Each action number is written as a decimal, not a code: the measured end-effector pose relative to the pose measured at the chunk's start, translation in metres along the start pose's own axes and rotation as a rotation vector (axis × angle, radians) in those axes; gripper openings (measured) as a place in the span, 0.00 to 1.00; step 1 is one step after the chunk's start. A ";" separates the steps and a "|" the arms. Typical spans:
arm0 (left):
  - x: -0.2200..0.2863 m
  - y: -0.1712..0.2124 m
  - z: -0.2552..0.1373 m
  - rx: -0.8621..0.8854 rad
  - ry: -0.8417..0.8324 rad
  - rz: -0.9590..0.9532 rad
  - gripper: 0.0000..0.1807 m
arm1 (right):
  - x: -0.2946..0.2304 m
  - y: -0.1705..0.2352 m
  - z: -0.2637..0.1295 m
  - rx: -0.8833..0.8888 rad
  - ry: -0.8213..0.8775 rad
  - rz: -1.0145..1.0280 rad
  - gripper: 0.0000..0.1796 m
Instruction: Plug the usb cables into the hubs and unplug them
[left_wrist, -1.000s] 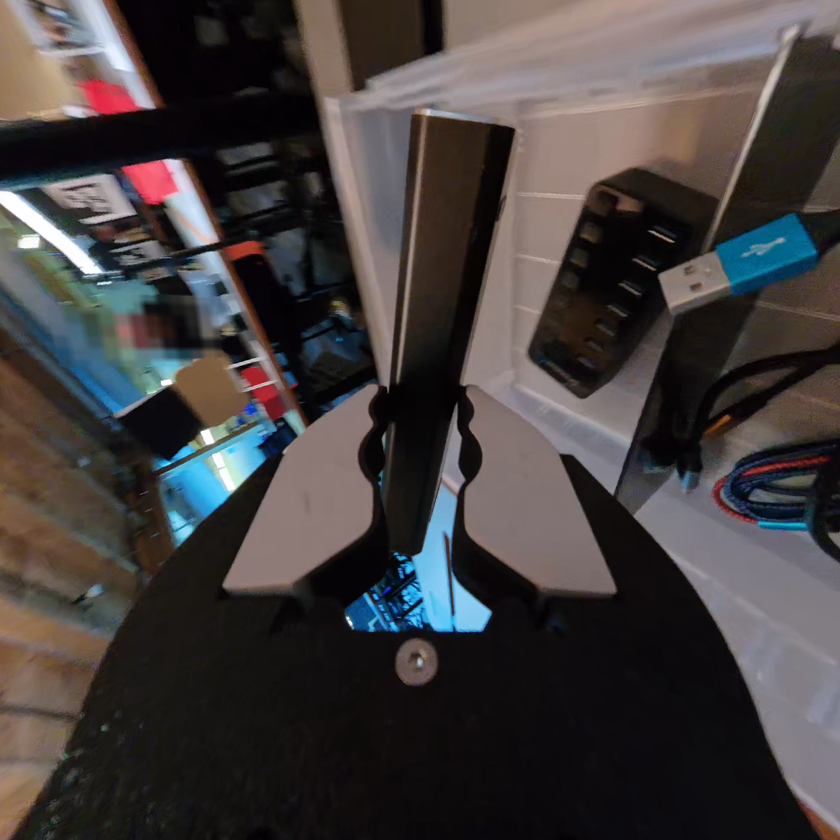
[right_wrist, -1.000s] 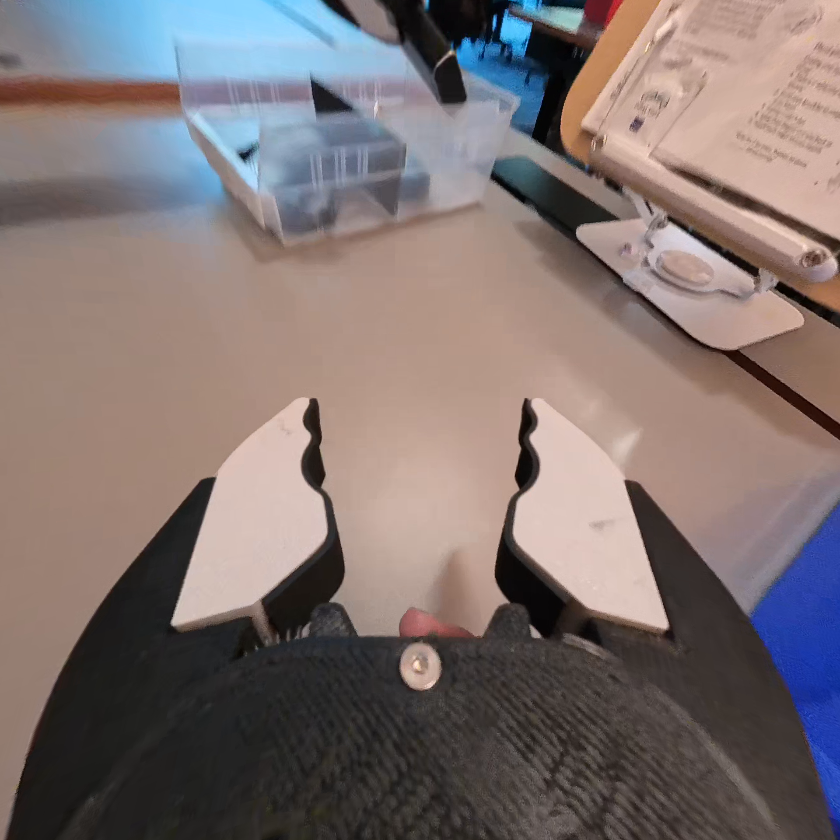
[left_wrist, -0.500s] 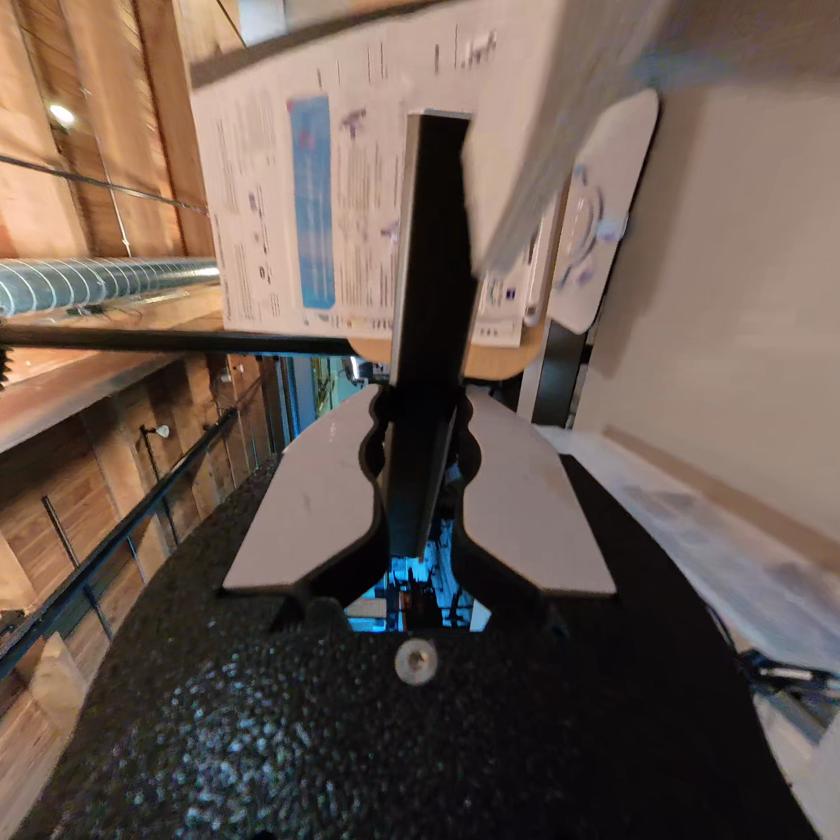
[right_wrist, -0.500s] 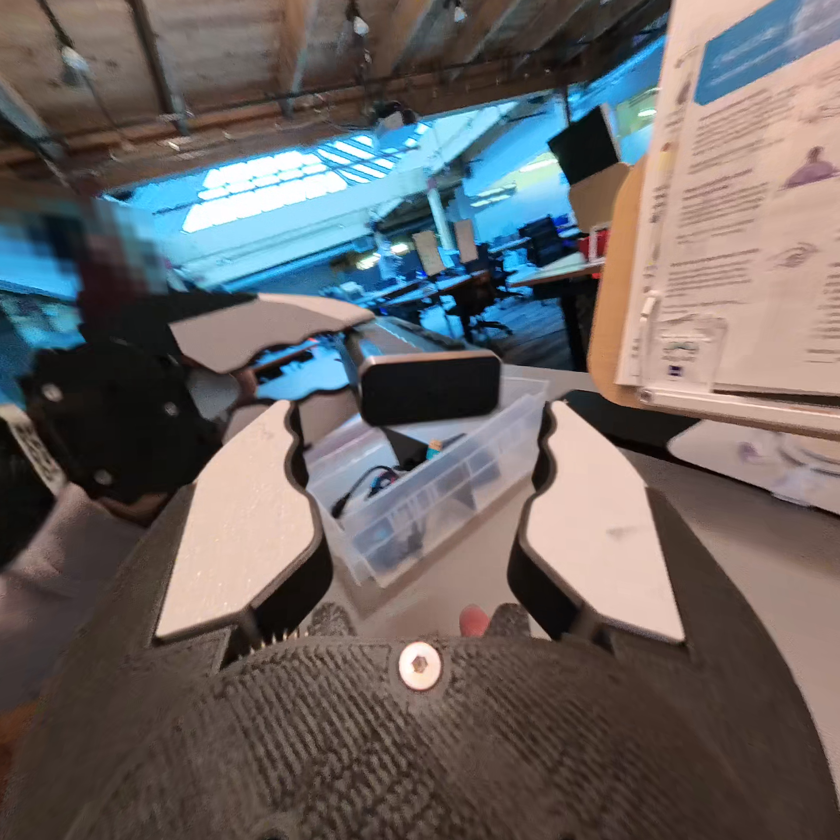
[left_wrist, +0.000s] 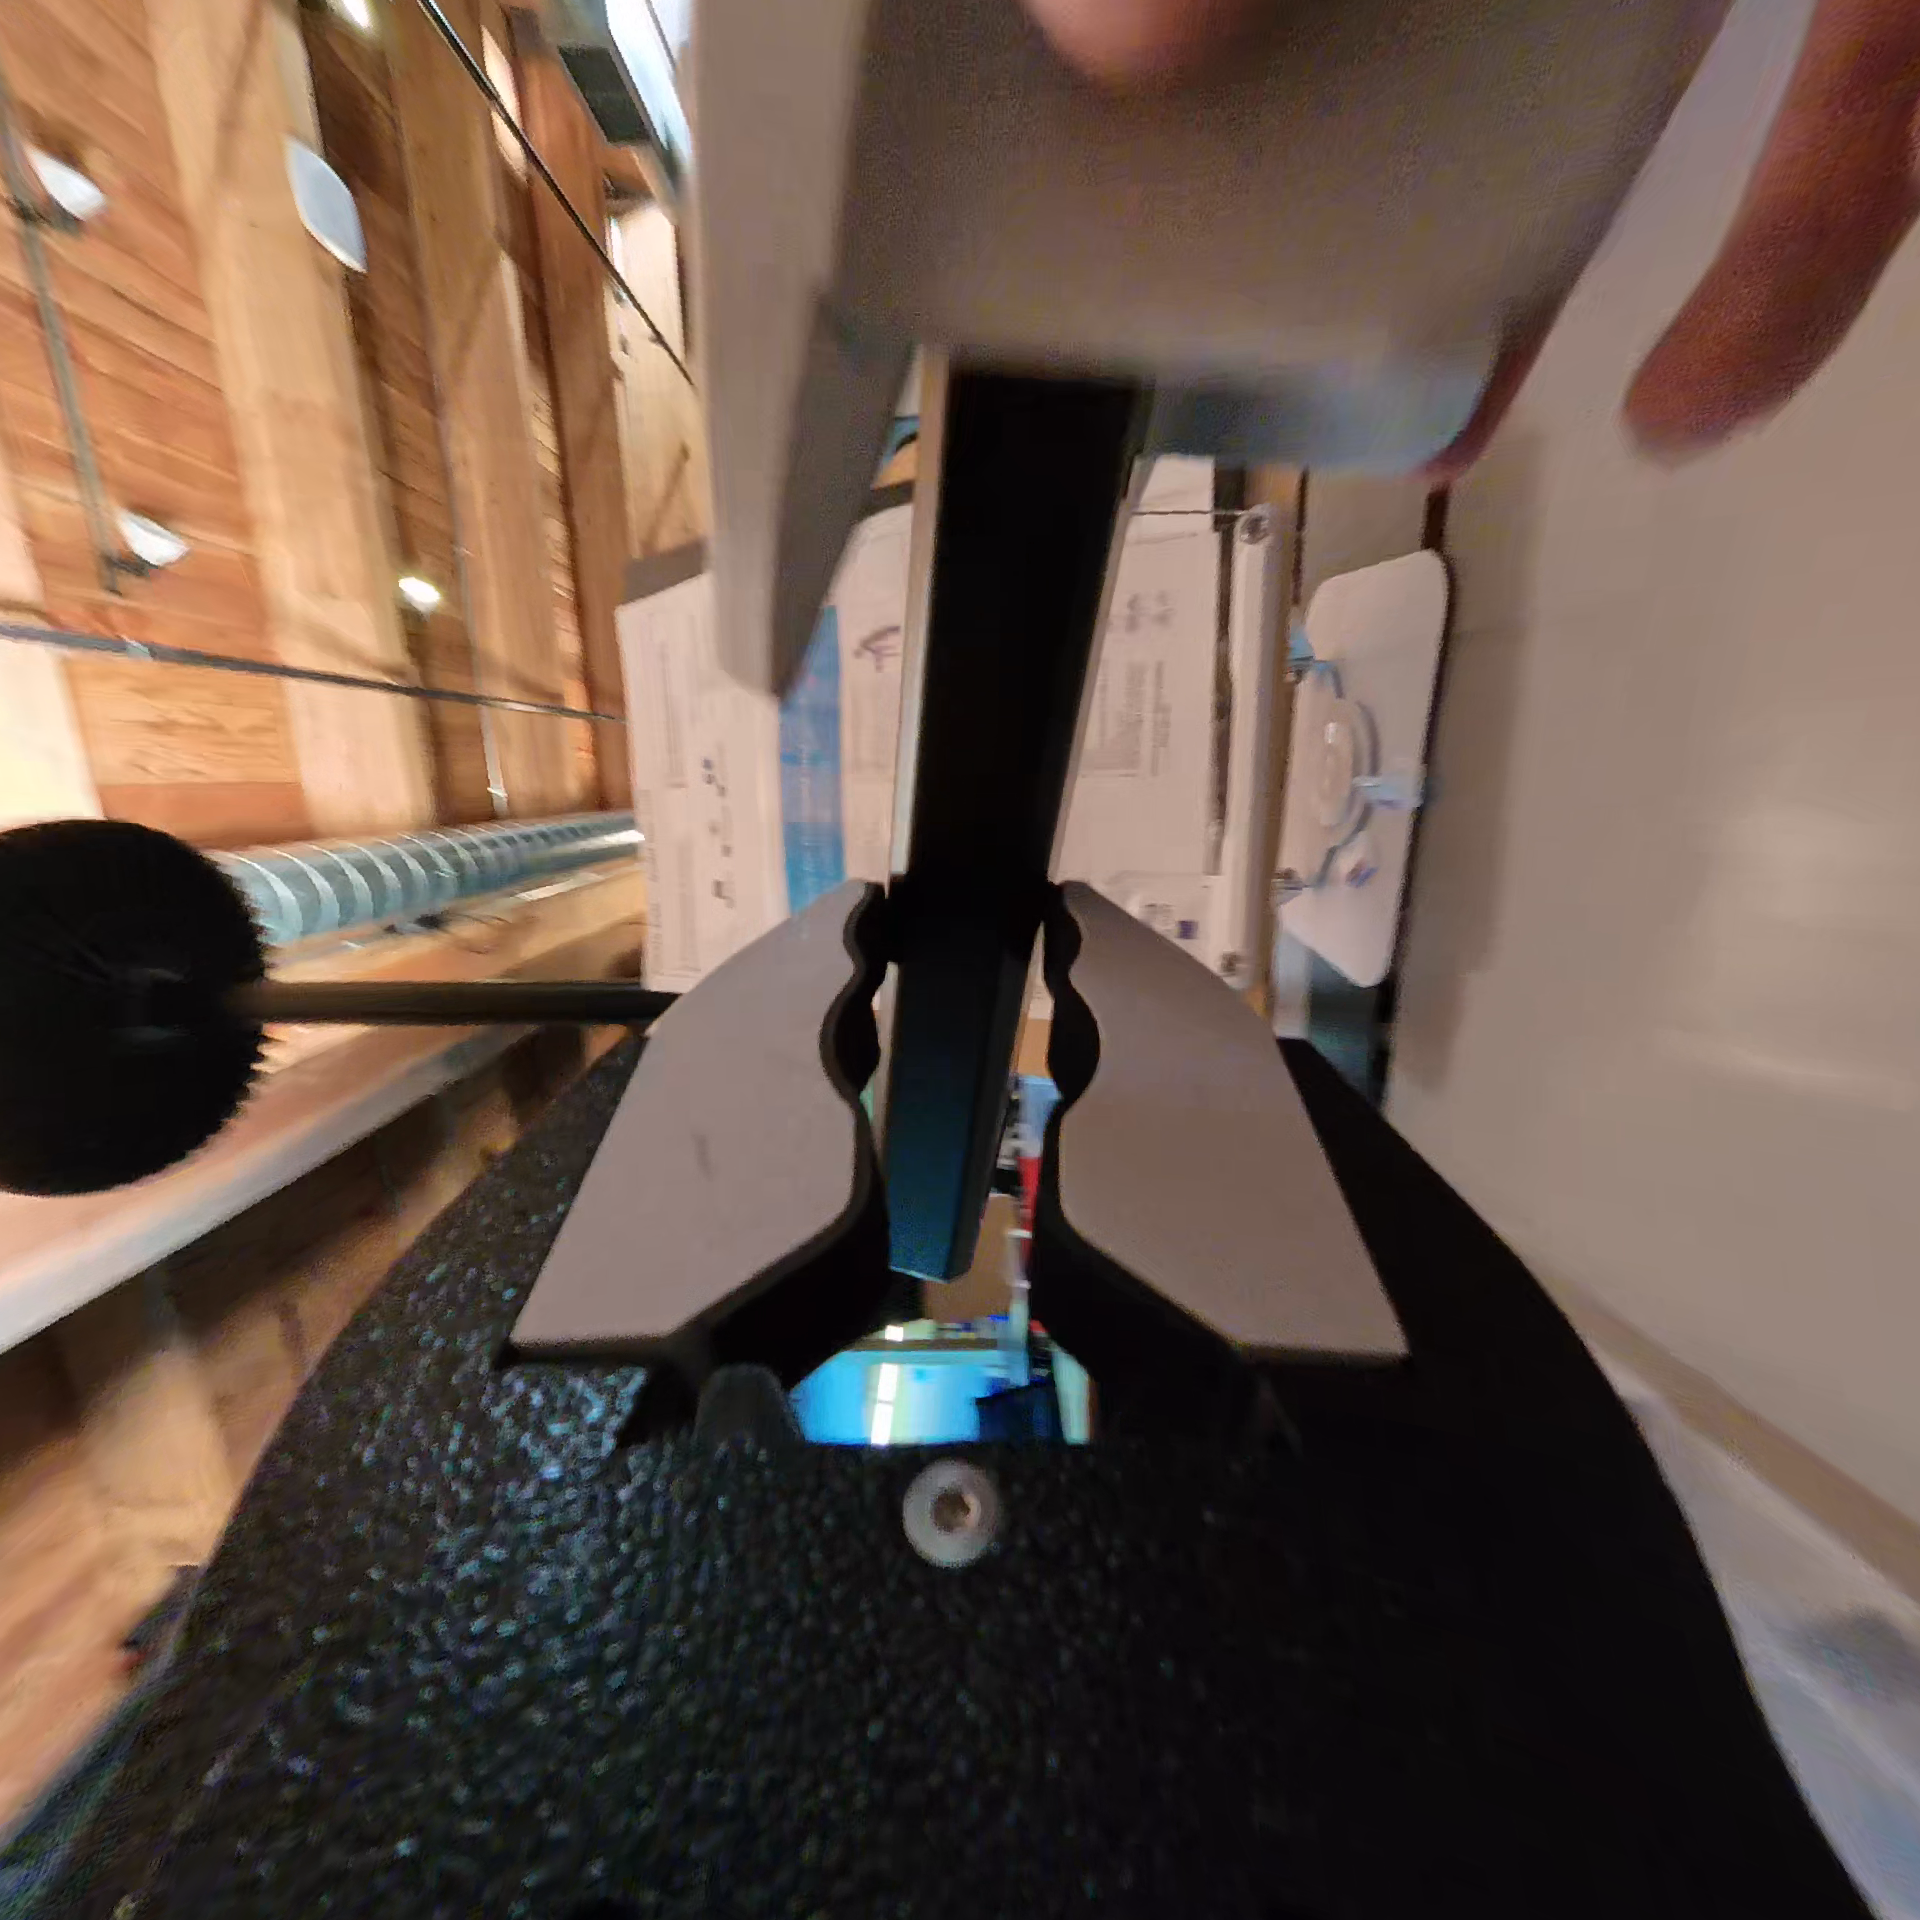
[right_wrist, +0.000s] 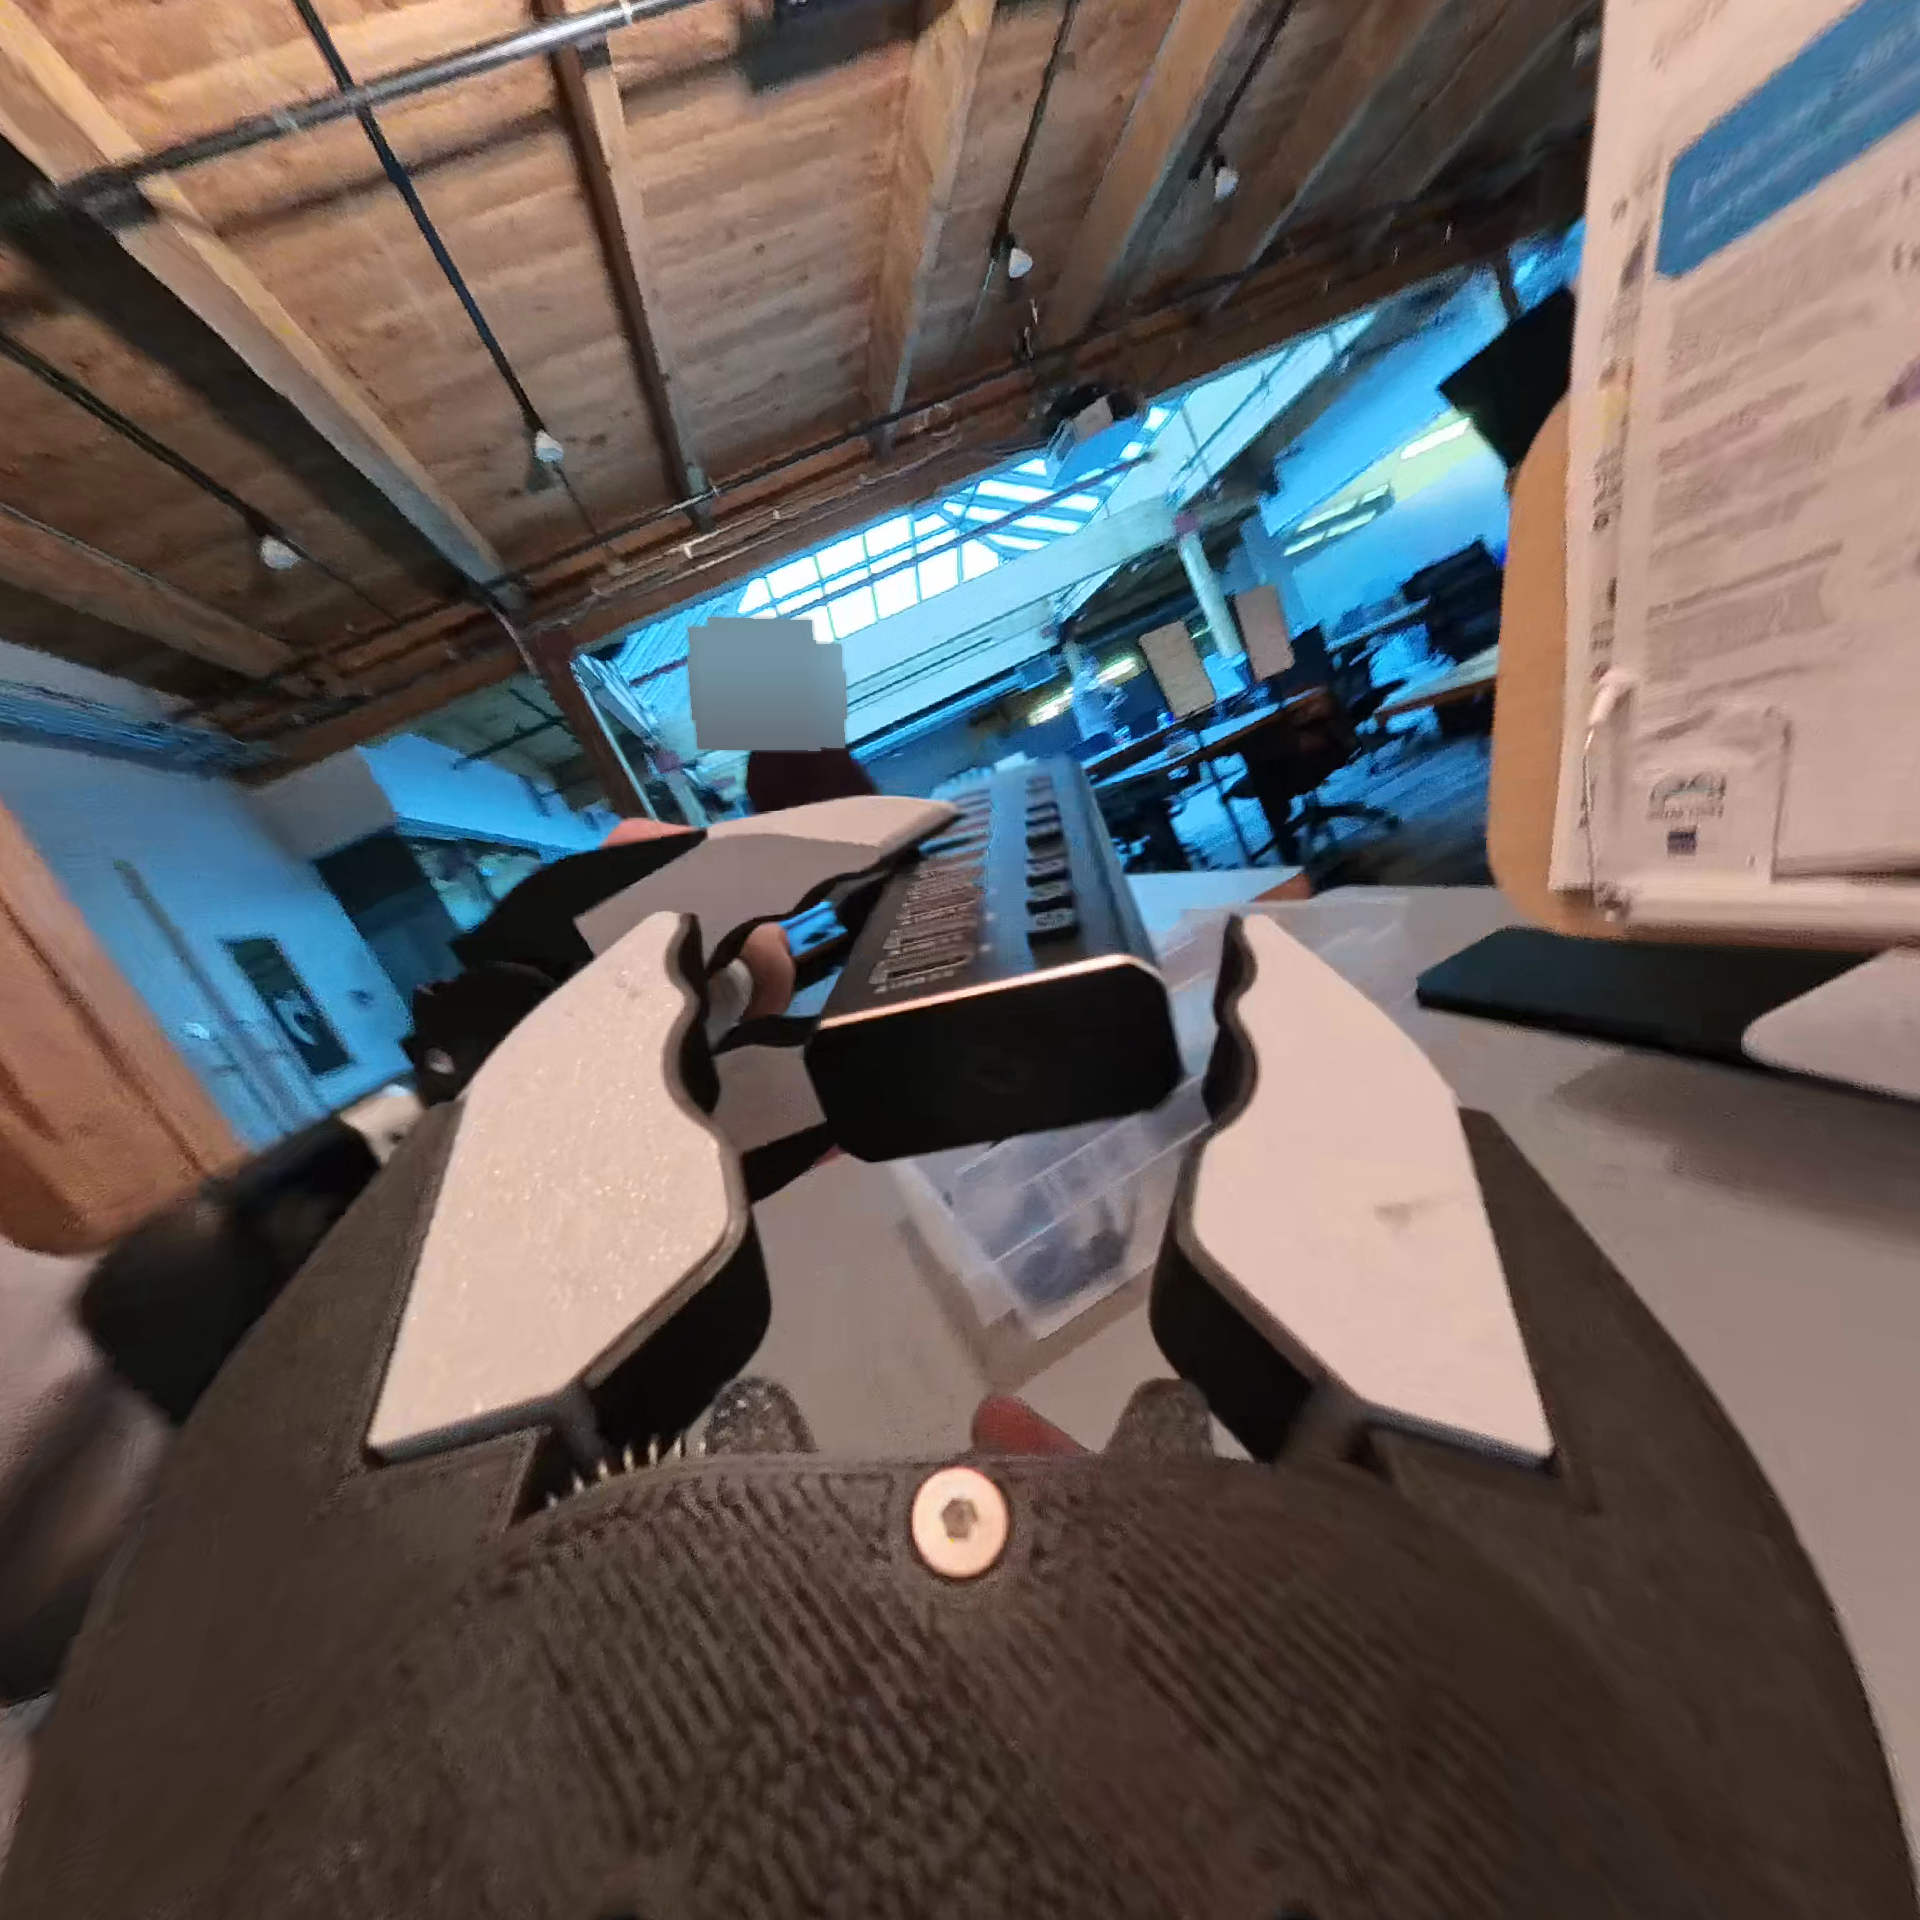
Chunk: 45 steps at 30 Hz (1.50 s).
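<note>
Clenched the grey fingers (left_wrist: 727, 1122) of the left gripper (left_wrist: 966, 914) on the long black bar-shaped USB hub with a silver edge (left_wrist: 997, 727), near one end, with the rest sticking forward. Held it in the air, off the bench, probably so that the free end could be offered to the other tool.

Spread the grey fingers (right_wrist: 582, 1143) of the right gripper (right_wrist: 956, 925) wide, released, one on each side of the hub's rounded end cap. Seemed to touch neither side yet. Looked like the start of a handover or a two-handed steadying, judged from that straddle. Faced the row of ports upward in the right wrist view, which would suit plugging later.

Below the hub, saw the clear plastic bin (right_wrist: 1060, 1226) with dark contents, near the far edge of the pale grey bench (right_wrist: 1662, 1299); could not make out any cables in it. Toward the bench's right edge, saw printed sheets on a wooden board (right_wrist: 1745, 520), well apart from the hub.
</note>
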<state>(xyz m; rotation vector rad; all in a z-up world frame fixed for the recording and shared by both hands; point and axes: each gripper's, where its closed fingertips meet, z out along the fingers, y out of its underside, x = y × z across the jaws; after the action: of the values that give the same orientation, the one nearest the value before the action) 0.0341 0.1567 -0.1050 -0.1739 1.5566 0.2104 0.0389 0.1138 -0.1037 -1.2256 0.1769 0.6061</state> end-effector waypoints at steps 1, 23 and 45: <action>-0.004 0.000 -0.001 0.008 -0.028 0.048 0.16 | 0.003 -0.005 -0.007 0.004 0.005 0.061 0.53; 0.005 -0.047 -0.029 0.358 -0.239 0.551 0.16 | -0.046 0.061 -0.032 -0.447 -0.607 0.524 0.18; -0.003 -0.043 0.006 0.227 0.510 -1.944 0.48 | 0.039 0.041 -0.033 -0.422 0.484 -0.966 0.17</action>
<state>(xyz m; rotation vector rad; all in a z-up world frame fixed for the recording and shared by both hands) 0.0507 0.1163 -0.1025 -1.4929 1.2347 -1.6020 0.0563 0.1052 -0.1667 -1.6593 -0.1570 -0.5270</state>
